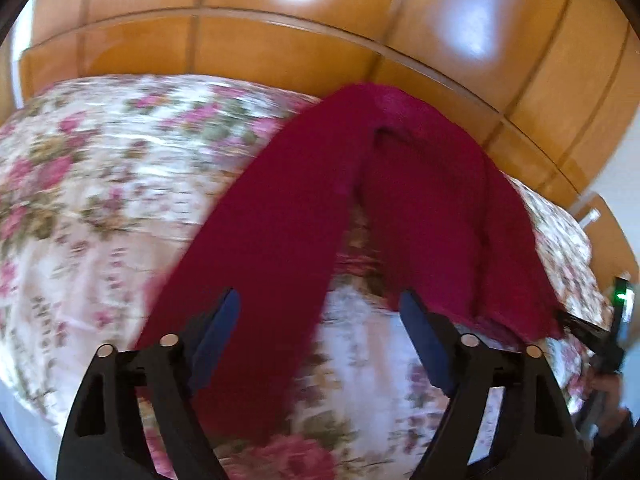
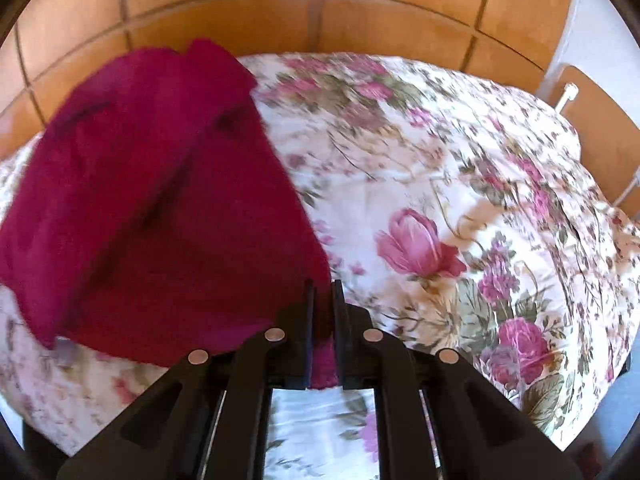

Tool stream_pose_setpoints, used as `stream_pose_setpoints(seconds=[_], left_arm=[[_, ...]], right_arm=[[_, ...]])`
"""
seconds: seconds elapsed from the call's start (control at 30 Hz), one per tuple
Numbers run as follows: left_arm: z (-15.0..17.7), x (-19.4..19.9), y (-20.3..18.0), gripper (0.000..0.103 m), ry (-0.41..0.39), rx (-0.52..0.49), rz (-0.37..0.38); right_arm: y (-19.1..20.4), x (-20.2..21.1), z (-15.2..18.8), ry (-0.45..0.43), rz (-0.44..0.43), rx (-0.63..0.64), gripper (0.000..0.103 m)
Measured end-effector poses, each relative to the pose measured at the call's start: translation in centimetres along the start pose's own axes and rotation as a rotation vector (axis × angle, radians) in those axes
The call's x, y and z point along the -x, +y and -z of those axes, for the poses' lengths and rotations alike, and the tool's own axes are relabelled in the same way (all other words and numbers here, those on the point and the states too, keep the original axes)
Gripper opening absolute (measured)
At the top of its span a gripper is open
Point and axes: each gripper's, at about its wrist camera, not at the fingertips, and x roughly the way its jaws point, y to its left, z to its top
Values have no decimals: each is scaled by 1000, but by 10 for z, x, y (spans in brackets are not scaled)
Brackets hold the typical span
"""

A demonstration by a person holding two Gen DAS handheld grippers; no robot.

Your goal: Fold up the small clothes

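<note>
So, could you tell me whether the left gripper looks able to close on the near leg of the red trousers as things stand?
Probably yes: the left gripper is open, the red trousers' leg lies between its fingers, and nothing blocks them.

The left gripper (image 1: 320,300) points steeply down with its jaws standing wide apart; red cloth (image 1: 260,260) passes between the blue pads (image 1: 218,336) but they do not press on it. The right gripper (image 2: 323,292) also tilts down, its jaws closed tight on an edge of the same cloth. At the right edge of the left view, a hand (image 1: 610,388) holds the right gripper's handle.
</note>
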Motion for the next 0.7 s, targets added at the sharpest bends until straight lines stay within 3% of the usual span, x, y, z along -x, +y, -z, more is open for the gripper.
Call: stream_pose_setpoints(seconds=[0.07, 0.1, 0.13, 0.23, 0.27, 0.33, 0.4, 0.5, 0.6, 0.63, 0.7], left_arm=[[-4, -10, -11, 74, 21, -16, 45], [-7, -17, -17, 72, 37, -25, 65], [-8, -22, -20, 72, 45, -27, 76], [-15, -40, -30, 72, 64, -19, 109], [-17, -46, -32, 72, 75, -3, 130], [-21, -57, -32, 72, 94, 26, 151], [-24, -68, -34, 72, 106, 46, 154], [-28, -82, -32, 67, 129, 86, 167], [-30, -93, -34, 65, 150, 92, 170], [-30, -96, -36, 56, 155, 84, 170], [-29, -103, -38, 52, 171, 62, 158]], right_arm=[[-3, -2, 3, -3, 6, -27, 33], [-4, 2, 2, -23, 12, -35, 58], [-11, 9, -1, -64, 9, -48, 66], [-2, 34, -4, -144, -98, -44, 66], [4, 42, -3, -158, -171, -36, 67], [20, 47, -2, -134, -346, -11, 69], [49, 44, 2, -85, -468, 24, 69], [87, 26, 7, 2, -552, 37, 66], [125, 9, 11, 69, -543, 95, 17], [131, 10, 9, 55, -521, 123, 8], [128, 22, 0, 3, -544, 141, 7]])
